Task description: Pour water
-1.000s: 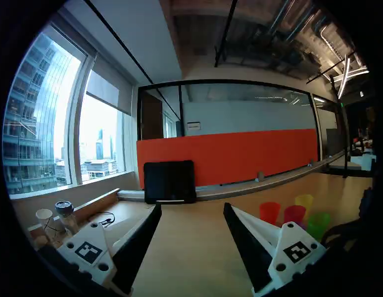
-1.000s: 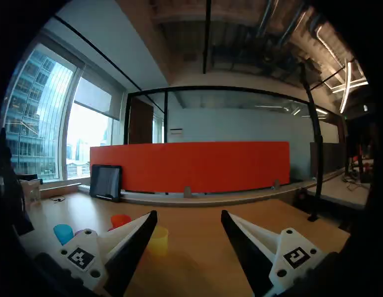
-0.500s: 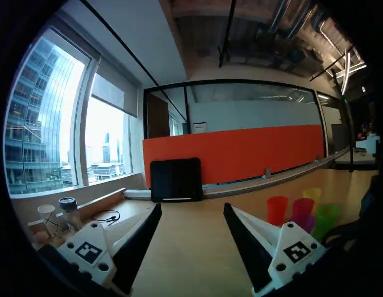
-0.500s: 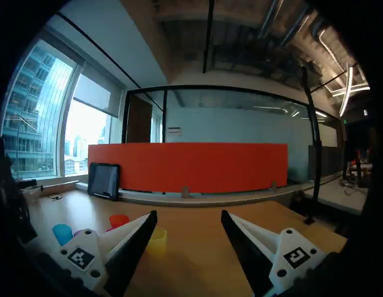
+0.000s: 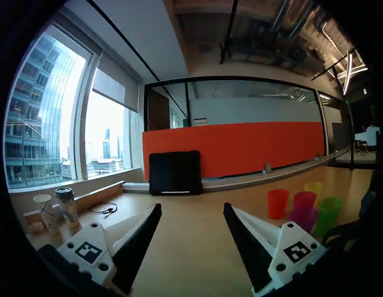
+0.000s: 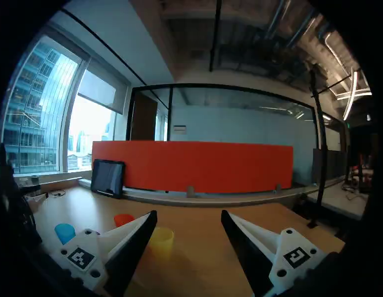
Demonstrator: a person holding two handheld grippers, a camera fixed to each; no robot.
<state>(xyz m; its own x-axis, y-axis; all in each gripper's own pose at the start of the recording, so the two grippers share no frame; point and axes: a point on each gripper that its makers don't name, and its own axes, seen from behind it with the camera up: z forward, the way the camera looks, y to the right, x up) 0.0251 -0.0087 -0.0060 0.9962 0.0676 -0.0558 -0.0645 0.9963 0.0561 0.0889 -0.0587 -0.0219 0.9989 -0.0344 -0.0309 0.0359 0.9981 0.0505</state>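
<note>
The left gripper (image 5: 191, 205) was released, fingers spread with nothing between them, above the wooden desk (image 5: 191, 247). The coloured cups (image 5: 304, 199) stood clustered at lower right of the left gripper view (five in total). The right gripper (image 6: 188, 213) was likewise released. In its view, a yellow cup (image 6: 161, 241) stood lower left of centre, with an orange cup (image 6: 123, 219) and a blue cup (image 6: 65, 231) further left.
</note>
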